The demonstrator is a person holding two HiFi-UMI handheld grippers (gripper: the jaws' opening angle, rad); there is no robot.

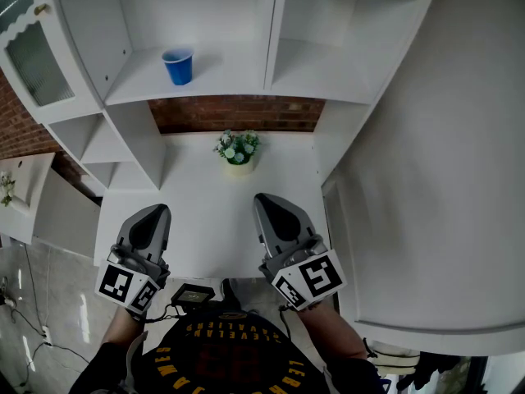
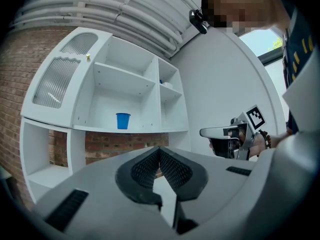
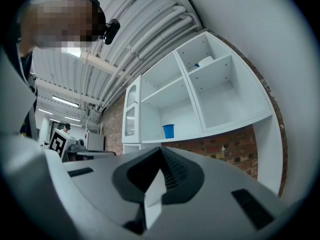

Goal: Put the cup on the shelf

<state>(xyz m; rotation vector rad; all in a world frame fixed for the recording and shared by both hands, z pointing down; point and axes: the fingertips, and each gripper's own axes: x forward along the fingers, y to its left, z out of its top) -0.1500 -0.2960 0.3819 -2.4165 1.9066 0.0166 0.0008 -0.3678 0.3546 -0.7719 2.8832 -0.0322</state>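
A blue cup [image 1: 178, 66] stands upright on a white shelf [image 1: 230, 84], in the left compartment, with nothing touching it. It also shows as the blue cup [image 2: 123, 120] in the left gripper view and the blue cup [image 3: 168, 130] in the right gripper view. My left gripper [image 1: 156, 213] and right gripper [image 1: 266, 200] hover side by side over the near part of the white counter [image 1: 205, 195], well short of the shelf. Both are shut and hold nothing: the left gripper [image 2: 159, 152] and the right gripper [image 3: 161, 152] each show pads meeting at the tips.
A small potted plant [image 1: 238, 148] sits at the back of the counter against a brick wall [image 1: 238, 113]. A glass-door cabinet [image 1: 33, 56] flanks the shelf on the left, and a white wall [image 1: 426, 179] rises on the right. A white object [image 3: 205, 61] lies on an upper shelf.
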